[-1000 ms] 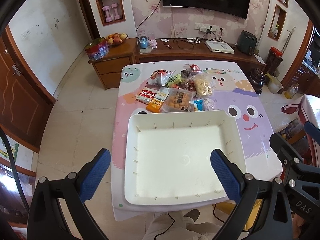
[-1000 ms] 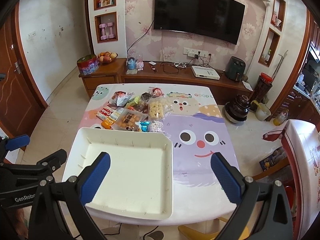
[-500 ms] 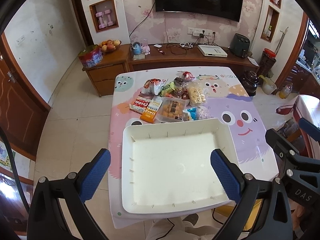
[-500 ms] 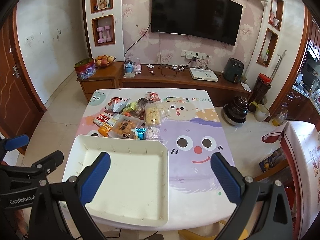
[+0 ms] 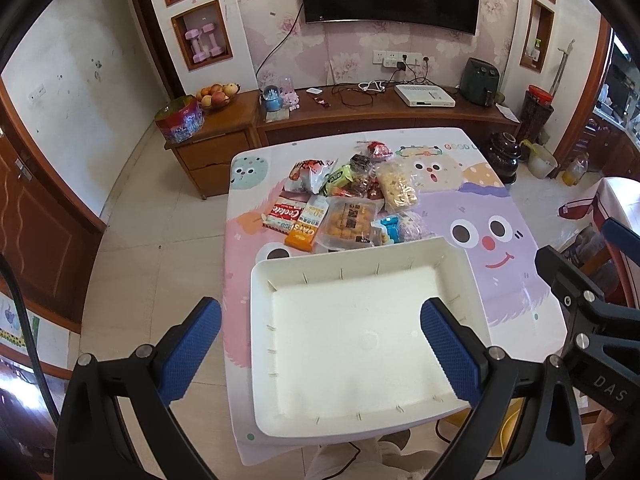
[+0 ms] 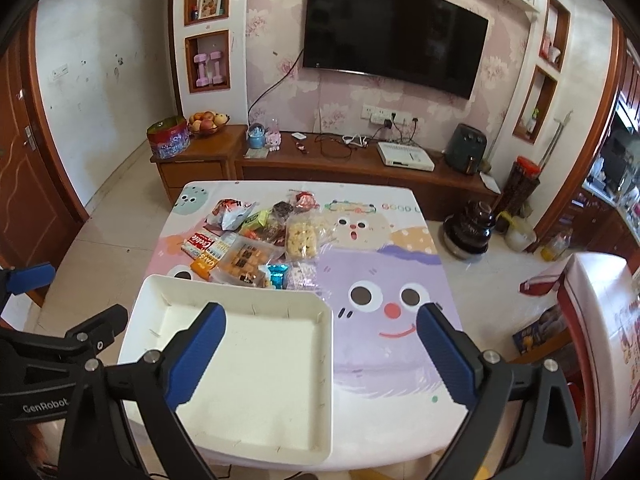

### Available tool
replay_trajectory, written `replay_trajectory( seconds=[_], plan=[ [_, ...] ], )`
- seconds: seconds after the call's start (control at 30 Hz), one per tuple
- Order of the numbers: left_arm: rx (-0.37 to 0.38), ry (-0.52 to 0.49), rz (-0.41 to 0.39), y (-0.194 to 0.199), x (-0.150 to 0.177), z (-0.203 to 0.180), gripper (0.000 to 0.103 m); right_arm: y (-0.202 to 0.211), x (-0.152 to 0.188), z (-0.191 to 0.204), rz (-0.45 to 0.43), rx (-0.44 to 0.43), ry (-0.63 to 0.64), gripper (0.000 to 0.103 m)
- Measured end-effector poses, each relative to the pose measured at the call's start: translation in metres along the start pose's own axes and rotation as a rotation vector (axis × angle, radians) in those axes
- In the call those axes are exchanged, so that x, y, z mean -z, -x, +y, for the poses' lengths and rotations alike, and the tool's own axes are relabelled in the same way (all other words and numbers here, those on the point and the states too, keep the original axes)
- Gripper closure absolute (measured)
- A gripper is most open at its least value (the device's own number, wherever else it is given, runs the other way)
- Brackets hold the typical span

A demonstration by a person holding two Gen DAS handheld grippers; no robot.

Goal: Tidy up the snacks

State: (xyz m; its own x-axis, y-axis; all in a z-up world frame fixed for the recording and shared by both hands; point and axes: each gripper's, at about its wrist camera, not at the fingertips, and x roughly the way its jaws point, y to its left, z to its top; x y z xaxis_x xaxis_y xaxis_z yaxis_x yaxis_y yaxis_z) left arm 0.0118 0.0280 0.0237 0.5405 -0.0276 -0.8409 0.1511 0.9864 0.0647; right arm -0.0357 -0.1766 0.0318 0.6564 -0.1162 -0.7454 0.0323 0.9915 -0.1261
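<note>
A pile of snack packets (image 5: 344,200) lies on the far left part of the table, also seen in the right wrist view (image 6: 256,240). It includes a red biscuit box (image 5: 284,212), an orange box (image 5: 306,236), a bag of yellow cakes (image 5: 348,222) and a bag of pale puffs (image 5: 396,186). An empty white tray (image 5: 264,320) sits in front of the pile at the near edge; it also shows in the right wrist view (image 6: 324,360). My left gripper (image 5: 320,354) is open, high above the tray. My right gripper (image 6: 322,356) is open and empty above the tray's right rim.
The table (image 6: 400,360) has a cartoon-print cloth. A wooden TV cabinet (image 6: 320,160) with a fruit bowl (image 6: 208,122) stands behind it. A dark pot (image 6: 468,228) sits on the floor to the right. A covered piece of furniture (image 6: 600,320) stands at the right.
Both grippers have pulled back and risen; the table and tray look smaller and farther in both views. Both stay open. Nothing on the table has moved.
</note>
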Motion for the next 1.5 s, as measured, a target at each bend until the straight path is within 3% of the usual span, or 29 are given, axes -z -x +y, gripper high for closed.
replay_trajectory(
  seconds=[0.2, 0.43, 0.8, 1.0, 1.17, 1.5],
  plan=[
    [0.025, -0.001, -0.006, -0.009, -0.012, 0.009, 0.004, -0.006, -0.004, 0.003, 0.007, -0.054, -0.003, 0.006],
    [0.065, -0.01, 0.04, -0.035, -0.031, 0.016, 0.004, -0.029, -0.012, 0.004, 0.062, -0.121, -0.03, 0.006],
    [0.093, -0.049, 0.112, -0.098, -0.067, 0.025, 0.003, -0.082, -0.038, 0.017, 0.122, -0.087, -0.039, 0.006],
    [0.108, -0.034, 0.146, -0.149, -0.093, 0.034, 0.003, -0.128, -0.051, 0.013, 0.18, -0.078, -0.068, 0.006],
    [0.132, 0.055, 0.226, -0.206, -0.11, 0.048, 0.003, -0.184, -0.055, -0.002, 0.263, -0.056, -0.126, 0.007],
    [0.106, 0.04, 0.361, -0.293, -0.105, 0.041, 0.005, -0.289, -0.04, -0.012, 0.47, -0.079, -0.158, 0.016]
  ],
)
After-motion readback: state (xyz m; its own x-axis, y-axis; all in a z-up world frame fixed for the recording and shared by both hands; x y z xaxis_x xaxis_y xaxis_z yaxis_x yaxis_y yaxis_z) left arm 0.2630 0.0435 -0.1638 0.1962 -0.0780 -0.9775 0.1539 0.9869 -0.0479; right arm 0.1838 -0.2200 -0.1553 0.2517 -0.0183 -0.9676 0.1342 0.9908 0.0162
